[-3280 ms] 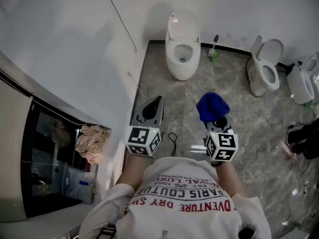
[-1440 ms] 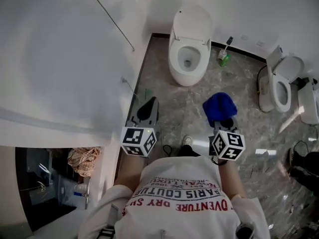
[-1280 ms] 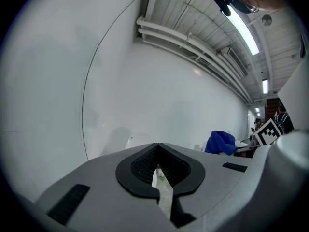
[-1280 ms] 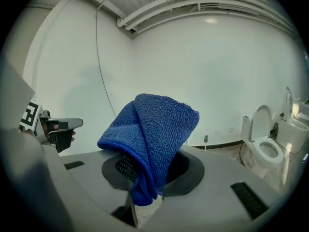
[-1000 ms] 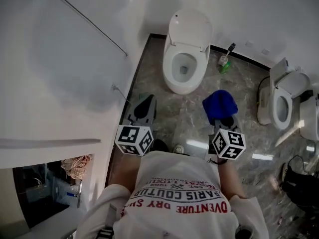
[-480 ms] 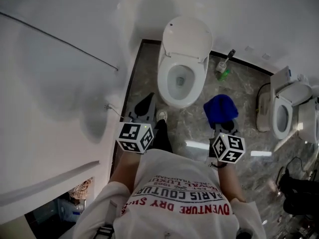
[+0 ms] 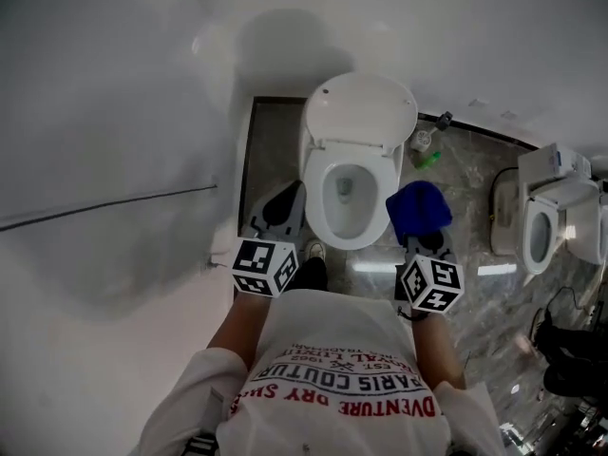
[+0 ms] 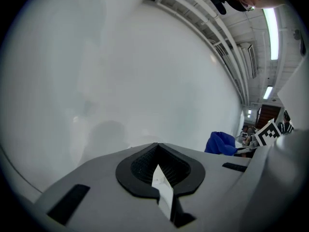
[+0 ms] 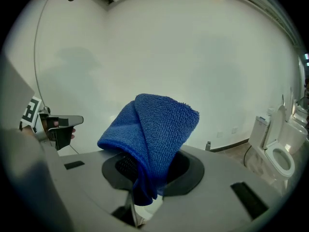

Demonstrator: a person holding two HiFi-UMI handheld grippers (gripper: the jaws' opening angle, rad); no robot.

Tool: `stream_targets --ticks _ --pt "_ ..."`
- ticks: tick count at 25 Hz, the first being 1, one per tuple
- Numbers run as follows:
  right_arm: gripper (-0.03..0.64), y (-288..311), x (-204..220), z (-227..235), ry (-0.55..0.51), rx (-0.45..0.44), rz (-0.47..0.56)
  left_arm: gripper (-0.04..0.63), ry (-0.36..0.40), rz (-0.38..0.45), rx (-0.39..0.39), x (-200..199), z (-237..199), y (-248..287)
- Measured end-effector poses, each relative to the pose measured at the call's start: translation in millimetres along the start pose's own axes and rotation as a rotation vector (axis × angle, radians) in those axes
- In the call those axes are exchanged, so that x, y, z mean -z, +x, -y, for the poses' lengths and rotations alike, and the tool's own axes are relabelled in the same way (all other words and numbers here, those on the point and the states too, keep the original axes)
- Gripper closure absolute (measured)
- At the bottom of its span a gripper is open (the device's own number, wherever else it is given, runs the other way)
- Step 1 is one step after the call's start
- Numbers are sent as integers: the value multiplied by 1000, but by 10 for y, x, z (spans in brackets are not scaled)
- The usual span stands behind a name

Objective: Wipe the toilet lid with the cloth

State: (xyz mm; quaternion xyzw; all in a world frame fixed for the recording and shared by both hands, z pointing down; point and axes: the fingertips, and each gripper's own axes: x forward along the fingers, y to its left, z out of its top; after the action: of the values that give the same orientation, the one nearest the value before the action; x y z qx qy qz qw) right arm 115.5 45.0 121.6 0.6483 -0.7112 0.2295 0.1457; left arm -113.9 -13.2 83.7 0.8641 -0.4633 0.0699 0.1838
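The right hand-held gripper [image 9: 145, 199] is clamped on a blue cloth [image 9: 155, 132]. The cloth's lower end is pinched btwn the jaws and the rest stands up in a folded bunch above them. In the head view the cloth hangs over the floor [image 7: 475, 174], just beside the R rim of the toilet bowl [image 7: 347, 193], not touching the toilet lid [image 7: 361, 110].

The lid is raised, leaning back toward the white wall [image 7: 123, 112], w/ the bowl open below it.

The left hand-held gripper [image 8: 161, 190] has its jaws together, nothing btwn them. It's aimed at the wall, at the bowl's L side, apart from the bowl.

The person stands right in front of the toilet, w/ one shoe [image 7: 313, 252] at the bowl's front edge. A green-based toilet brush [image 7: 427, 152] stands by the wall, R of the lid. A second toilet [image 7: 549, 226] is further R, its lid also up.
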Motion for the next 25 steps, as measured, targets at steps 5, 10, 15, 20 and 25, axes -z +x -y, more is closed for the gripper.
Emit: stream_targets --ticks 5,10,15,20,25 --pt "529 677 -193 -217 -12 -18 3 589 -20 -20 26 110 -409 501" --pt "529 1300 -191 -338 -47 -71 -3 589 -9 -25 17 309 -620 895" --pt "529 1985 -131 -423 -77 -159 -49 589 8 3 10 348 -799 1302" --pt "529 2700 20 -596 -150 -259 -53 589 -24 42 -50 559 -1124 1603" --pt "529 3274 167 -785 -200 -347 -35 589 -40 46 -106 802 -1324 1755"
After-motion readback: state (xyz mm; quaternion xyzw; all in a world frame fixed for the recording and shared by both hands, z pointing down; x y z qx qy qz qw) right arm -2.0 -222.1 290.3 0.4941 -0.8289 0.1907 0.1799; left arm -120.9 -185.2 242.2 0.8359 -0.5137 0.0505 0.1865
